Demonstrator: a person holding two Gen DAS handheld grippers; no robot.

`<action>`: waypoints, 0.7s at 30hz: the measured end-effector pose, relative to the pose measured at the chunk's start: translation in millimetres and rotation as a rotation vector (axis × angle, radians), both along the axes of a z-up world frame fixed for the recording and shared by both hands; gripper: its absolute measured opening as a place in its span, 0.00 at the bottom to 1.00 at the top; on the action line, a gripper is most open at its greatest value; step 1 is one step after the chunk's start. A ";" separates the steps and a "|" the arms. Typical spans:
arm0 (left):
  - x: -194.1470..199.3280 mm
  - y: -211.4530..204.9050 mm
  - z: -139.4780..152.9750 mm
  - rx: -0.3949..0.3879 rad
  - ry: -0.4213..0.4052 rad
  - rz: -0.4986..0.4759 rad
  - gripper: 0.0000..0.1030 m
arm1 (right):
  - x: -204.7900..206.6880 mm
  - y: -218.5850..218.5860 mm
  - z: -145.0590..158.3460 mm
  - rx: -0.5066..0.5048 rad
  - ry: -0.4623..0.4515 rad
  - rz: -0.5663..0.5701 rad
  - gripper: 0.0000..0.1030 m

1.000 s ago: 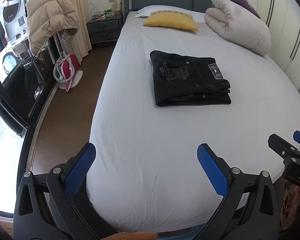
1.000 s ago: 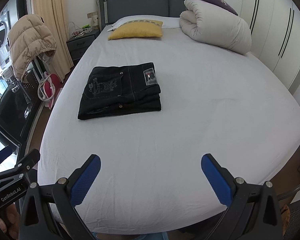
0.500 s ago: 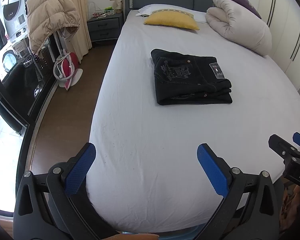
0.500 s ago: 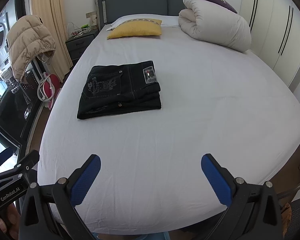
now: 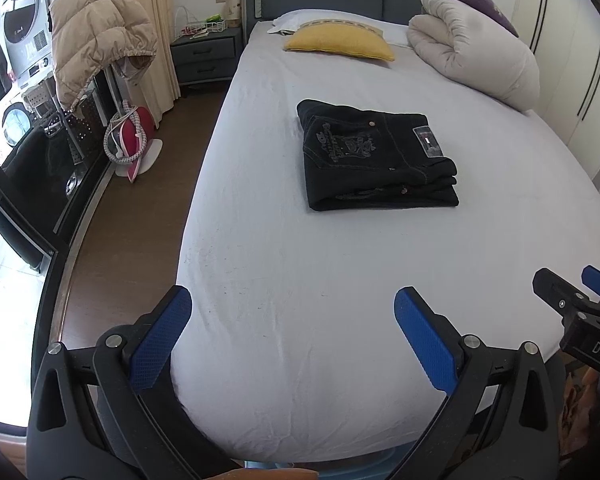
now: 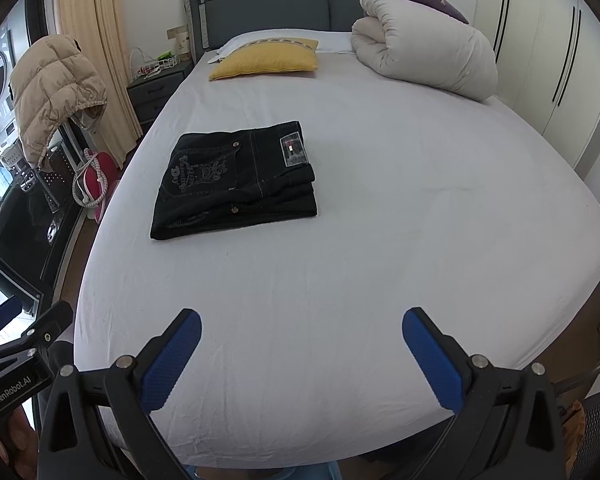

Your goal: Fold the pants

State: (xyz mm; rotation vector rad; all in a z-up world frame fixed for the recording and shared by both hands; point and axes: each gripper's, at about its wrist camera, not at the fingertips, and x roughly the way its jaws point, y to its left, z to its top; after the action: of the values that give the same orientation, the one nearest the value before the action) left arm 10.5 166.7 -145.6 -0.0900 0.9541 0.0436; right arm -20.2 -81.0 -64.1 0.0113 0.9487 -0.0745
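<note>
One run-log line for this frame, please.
pants: folded, on bed | left gripper: open, empty | right gripper: open, empty

Home bedroom: bed (image 5: 340,260), nightstand (image 5: 204,56), wardrobe (image 6: 540,60).

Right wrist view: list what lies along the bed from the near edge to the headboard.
Right gripper, open over the near edge → bare white sheet → folded black pants → yellow pillow → grey headboard.
</note>
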 end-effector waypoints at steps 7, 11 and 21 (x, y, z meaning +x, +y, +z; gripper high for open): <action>-1.5 -1.7 -1.2 -0.001 0.009 0.004 1.00 | -2.1 -1.6 2.0 -0.004 -0.004 -0.010 1.00; -0.4 -0.4 -3.0 -0.005 0.017 0.005 1.00 | -1.6 -1.7 1.9 -0.005 -0.002 -0.009 1.00; -0.7 0.7 -3.3 -0.006 0.019 0.005 1.00 | -0.5 -1.6 1.6 -0.004 0.003 -0.004 1.00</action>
State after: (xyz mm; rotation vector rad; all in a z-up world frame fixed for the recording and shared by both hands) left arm 9.8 167.3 -148.9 -0.0974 0.9729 0.0468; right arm -20.7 -82.6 -62.6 0.0088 0.9511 -0.0800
